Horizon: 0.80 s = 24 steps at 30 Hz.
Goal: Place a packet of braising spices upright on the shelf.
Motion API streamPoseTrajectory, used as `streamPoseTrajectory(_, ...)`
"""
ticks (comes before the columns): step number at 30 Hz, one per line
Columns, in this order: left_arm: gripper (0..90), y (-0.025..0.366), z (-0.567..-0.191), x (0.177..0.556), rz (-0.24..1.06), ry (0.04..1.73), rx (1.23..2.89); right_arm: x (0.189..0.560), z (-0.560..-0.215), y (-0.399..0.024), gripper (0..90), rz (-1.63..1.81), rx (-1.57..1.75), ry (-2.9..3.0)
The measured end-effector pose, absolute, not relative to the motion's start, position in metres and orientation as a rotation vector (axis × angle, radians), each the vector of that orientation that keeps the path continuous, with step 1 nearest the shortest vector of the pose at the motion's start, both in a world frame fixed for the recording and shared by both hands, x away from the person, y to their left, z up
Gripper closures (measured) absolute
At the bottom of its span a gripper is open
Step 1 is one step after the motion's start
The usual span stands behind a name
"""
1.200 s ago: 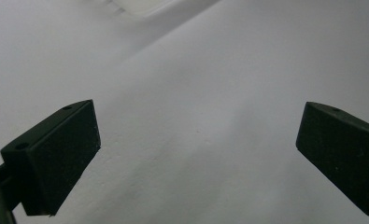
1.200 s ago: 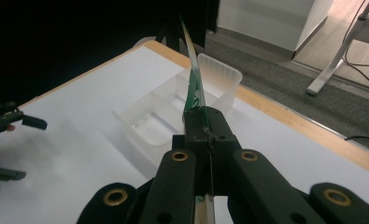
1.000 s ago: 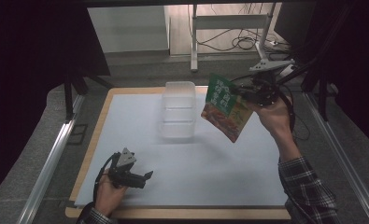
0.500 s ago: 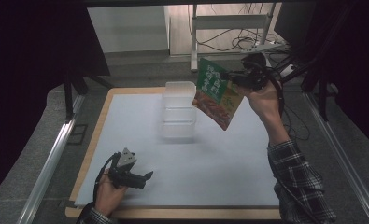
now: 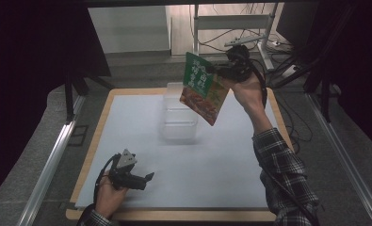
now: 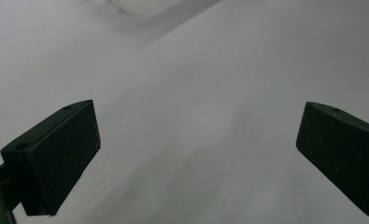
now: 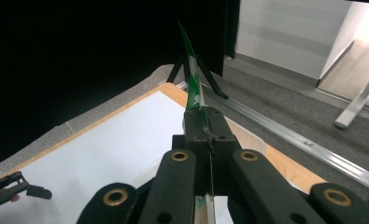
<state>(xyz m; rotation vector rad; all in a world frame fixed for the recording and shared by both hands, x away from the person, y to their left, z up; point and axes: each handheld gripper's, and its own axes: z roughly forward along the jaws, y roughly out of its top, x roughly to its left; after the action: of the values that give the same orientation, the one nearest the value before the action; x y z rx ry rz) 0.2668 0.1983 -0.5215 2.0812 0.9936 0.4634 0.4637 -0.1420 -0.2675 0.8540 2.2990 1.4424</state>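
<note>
Item: food pouch (image 5: 203, 88), green top, red-orange printed lower half. We find it held in the air by one upper edge, tilted, above the far right part of the tabletop (image 5: 230, 155), its lower corner hanging over the clear plastic container (image 5: 178, 117). Against the two earlier high views it has risen and swung leftward, from beside the container to partly over it; we judge the carry is nearing a drop into the container.

Right gripper (image 5: 221, 73): jaws pressed together on the pouch edge; in the right gripper view the pouch (image 7: 191, 88) shows edge-on as a thin green sliver.

Left gripper (image 5: 146, 180): jaws wide apart and empty, resting low at the near left of the tabletop, unmoved since the earlier views.

Not legible: the pouch lettering, too small to read. The container's interior and far rim are partly covered by the pouch. The left gripper view catches just a pale blurred corner of the container (image 6: 140, 5).
</note>
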Motion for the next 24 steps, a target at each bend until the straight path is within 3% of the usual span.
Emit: streamPoseTrajectory(24,0.0,0.201,-0.520,0.266,0.458,0.998,2.070,0.513,-0.275,-0.089,89.0,1.508,0.803,2.264)
